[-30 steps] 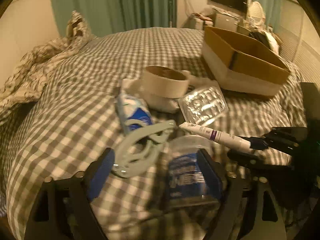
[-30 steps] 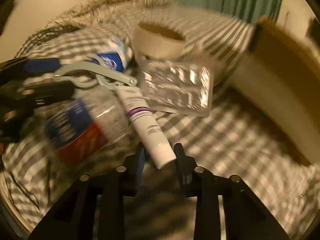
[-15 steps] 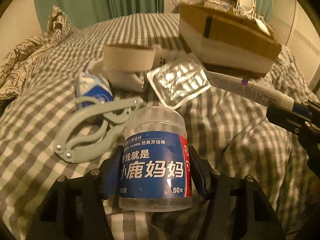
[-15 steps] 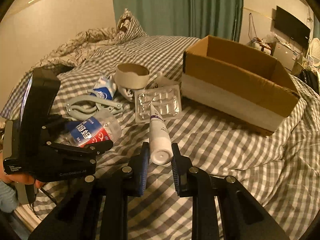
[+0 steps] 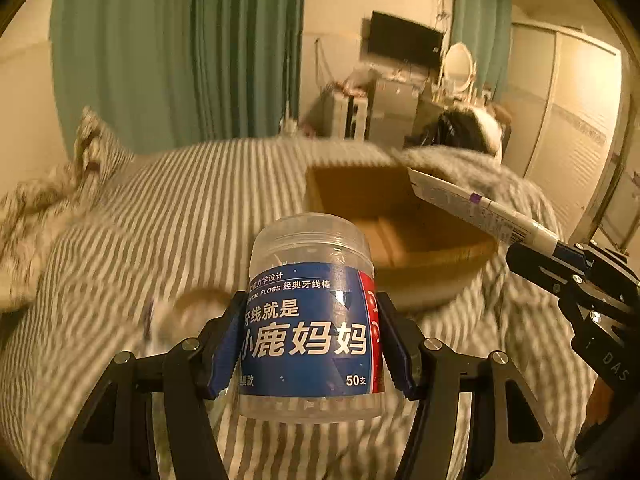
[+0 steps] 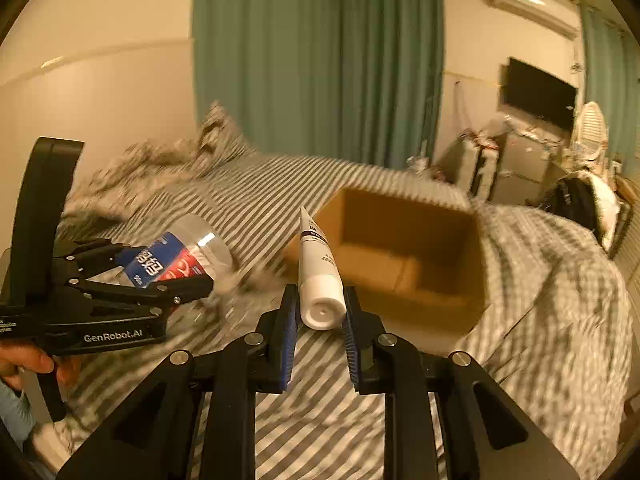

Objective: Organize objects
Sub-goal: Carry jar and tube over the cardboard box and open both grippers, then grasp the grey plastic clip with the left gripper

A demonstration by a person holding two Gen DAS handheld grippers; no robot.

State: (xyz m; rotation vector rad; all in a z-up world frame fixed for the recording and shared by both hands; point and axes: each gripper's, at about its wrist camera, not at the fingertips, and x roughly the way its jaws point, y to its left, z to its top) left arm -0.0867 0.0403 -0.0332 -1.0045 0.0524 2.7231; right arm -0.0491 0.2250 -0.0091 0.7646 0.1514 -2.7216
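Note:
My left gripper [image 5: 312, 340] is shut on a clear floss-pick jar [image 5: 310, 320] with a blue and red label, held upright above the bed. The same jar [image 6: 180, 258] shows at the left of the right wrist view, clamped in the left gripper [image 6: 160, 276]. My right gripper [image 6: 318, 320] is shut on the capped end of a white tube [image 6: 318, 276], which points up and away. That tube [image 5: 476, 210] also reaches in from the right of the left wrist view. An open cardboard box [image 6: 404, 256] lies on the bed just beyond both grippers; the box [image 5: 400, 232] is blurred.
The checked bedspread [image 6: 540, 280] fills the lower scene, with a crumpled patterned quilt [image 6: 152, 168] at the far left. Green curtains [image 6: 316, 60], a wall television [image 6: 538, 94] and cluttered furniture [image 6: 516, 160] stand behind. A hand [image 6: 28, 360] grips the left tool's handle.
Both grippers have risen from the bed, the left one closing on the jar and lifting it, the right lifting the tube. The box now lies ahead; the other items have dropped from view.

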